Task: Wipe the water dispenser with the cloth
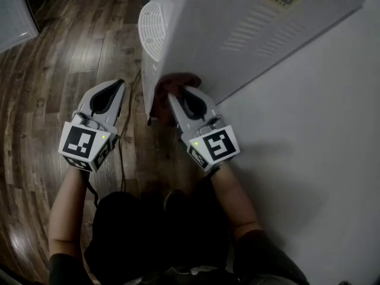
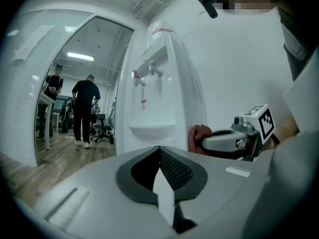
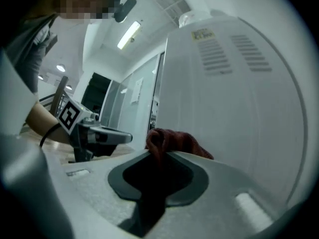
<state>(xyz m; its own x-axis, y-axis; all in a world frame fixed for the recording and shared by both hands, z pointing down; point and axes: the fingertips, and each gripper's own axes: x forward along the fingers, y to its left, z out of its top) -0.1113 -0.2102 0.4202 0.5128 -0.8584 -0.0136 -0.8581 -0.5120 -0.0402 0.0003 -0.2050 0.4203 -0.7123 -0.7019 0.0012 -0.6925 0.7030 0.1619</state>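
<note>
Dispenser (image 1: 237, 28) stood upright on the floor (image 1: 71, 52), just beyond the right tongs (image 1: 176, 97), which were clamped on a red cloth (image 1: 178, 81) pressed to its near side panel. Left tongs (image 1: 120, 85), together and empty, hung further left.

Grey L tongs (image 1: 117, 85) & R tongs (image 1: 180, 94) w/ blk/wht marker cubes (image 1: 82, 143), green LEDs (image 1: 103, 137); dark sleeves (image 1: 262, 249).

The right gripper (image 1: 181, 95) holds the dark red cloth (image 1: 168, 88) against the water dispenser (image 1: 237, 22), the left gripper (image 1: 111, 92) beside.
</note>
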